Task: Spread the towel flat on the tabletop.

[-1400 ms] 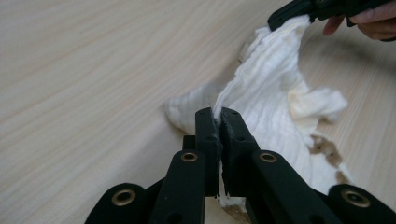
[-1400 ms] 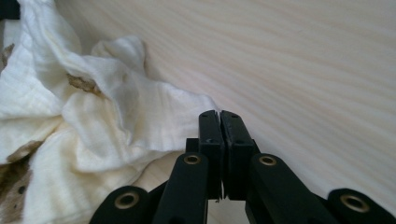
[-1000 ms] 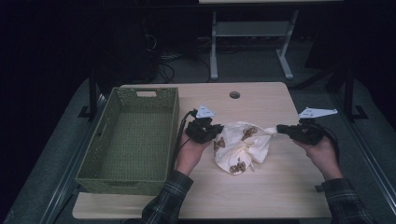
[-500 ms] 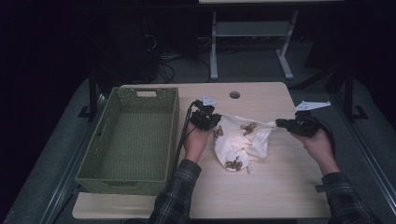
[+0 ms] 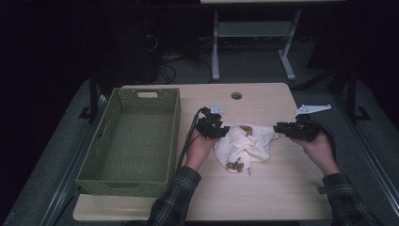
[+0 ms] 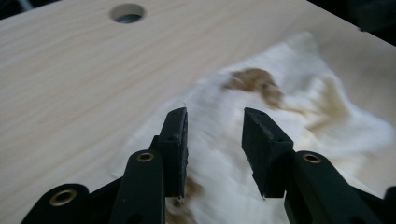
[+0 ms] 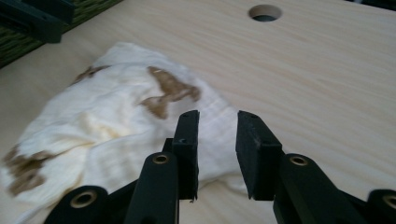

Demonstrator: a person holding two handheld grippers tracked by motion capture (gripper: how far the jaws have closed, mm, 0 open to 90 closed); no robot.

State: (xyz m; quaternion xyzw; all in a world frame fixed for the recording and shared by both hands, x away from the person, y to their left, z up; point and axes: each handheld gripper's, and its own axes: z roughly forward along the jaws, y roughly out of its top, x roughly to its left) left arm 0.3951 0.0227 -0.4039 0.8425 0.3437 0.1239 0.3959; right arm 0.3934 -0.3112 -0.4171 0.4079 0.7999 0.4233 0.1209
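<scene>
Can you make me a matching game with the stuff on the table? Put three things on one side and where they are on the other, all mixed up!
Things:
1. green basket
2. white cloth
3. round hole

Places:
A. between the two grippers, near the middle of the table
B. at the far edge of the table top
C. on the left side of the table

Pairs: 1-C, 2-A, 3-B

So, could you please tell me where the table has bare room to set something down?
Bare wood lies along the near edge of the table and around the cable hole. The middle is crowded: cloth between both claws, basket alongside.
</scene>
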